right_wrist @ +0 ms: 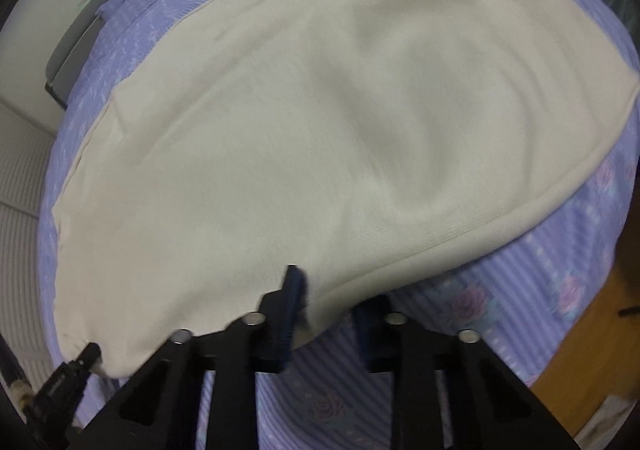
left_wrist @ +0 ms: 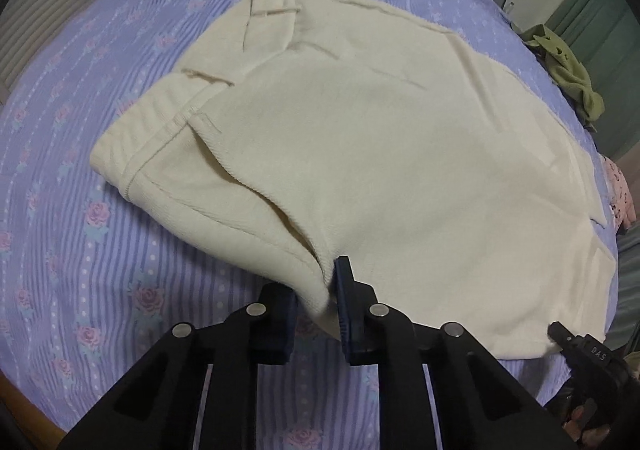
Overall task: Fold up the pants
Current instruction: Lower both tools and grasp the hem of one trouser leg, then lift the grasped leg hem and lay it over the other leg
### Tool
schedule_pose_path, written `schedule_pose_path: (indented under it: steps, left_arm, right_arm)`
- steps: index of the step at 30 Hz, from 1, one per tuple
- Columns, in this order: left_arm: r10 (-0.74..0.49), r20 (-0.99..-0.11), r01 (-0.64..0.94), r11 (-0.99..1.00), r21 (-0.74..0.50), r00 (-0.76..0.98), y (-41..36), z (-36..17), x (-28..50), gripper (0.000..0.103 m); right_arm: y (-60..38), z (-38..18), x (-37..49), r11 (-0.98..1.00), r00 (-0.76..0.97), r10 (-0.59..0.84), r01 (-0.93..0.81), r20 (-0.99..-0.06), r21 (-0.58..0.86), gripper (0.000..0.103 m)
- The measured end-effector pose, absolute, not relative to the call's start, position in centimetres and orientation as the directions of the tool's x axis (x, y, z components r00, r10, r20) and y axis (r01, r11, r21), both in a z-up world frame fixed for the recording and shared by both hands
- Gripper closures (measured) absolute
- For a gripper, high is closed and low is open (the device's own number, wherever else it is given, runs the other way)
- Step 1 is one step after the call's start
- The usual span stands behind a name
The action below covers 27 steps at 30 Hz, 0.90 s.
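Left tool (left_wrist: pixel 316 290), right tool (right_wrist: pixel 326 302), clamping pants (left_wrist: pixel 380 153) edge

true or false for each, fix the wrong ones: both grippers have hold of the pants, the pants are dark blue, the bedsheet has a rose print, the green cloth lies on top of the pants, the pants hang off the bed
1. Both grippers grip the pants. True: the left gripper and the right gripper each have their jaws shut on the near edge of the pants.
2. The pants are dark blue. False: they are cream.
3. The bedsheet has a rose print. True: pink roses on purple stripes.
4. The green cloth lies on the pants. False: it lies apart from them, at the far edge of the bed.
5. The pants hang off the bed. False: they lie spread on the bedsheet.
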<state>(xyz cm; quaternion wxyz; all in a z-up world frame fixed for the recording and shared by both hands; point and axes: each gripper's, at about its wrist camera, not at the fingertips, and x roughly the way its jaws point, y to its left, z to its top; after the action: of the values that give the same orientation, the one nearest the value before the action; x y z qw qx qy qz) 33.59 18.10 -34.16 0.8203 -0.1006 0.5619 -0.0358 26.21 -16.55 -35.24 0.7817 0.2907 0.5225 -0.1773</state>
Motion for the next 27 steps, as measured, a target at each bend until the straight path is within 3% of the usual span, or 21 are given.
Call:
schedule_pose_path:
  steps: [10,15,27]
  left_arm:
    - [-0.133,-0.887,-0.023,0.987,-0.160,0.443,17.4,-26.9,31.6,0.092]
    - [-0.114,-0.888,-0.028,0.990,-0.141,0.445,16.5,-25.0,32.3,0.093]
    - [-0.091,-0.782,-0.091,0.979,-0.185,0.617,14.9,-18.6,42.2,0.094]
  right_arm:
    - [-16.5,-24.2,26.7,0.895,0.473,0.014,0.387,-0.881,0.222,0.090]
    - [-17.1,-21.9,26.6,0.904,0.453,0.047,0.361,-0.890,0.231,0.091]
    - [-20.3,-15.9,39.6,0.906,0.628,0.024,0.315,-0.778,0.282,0.091]
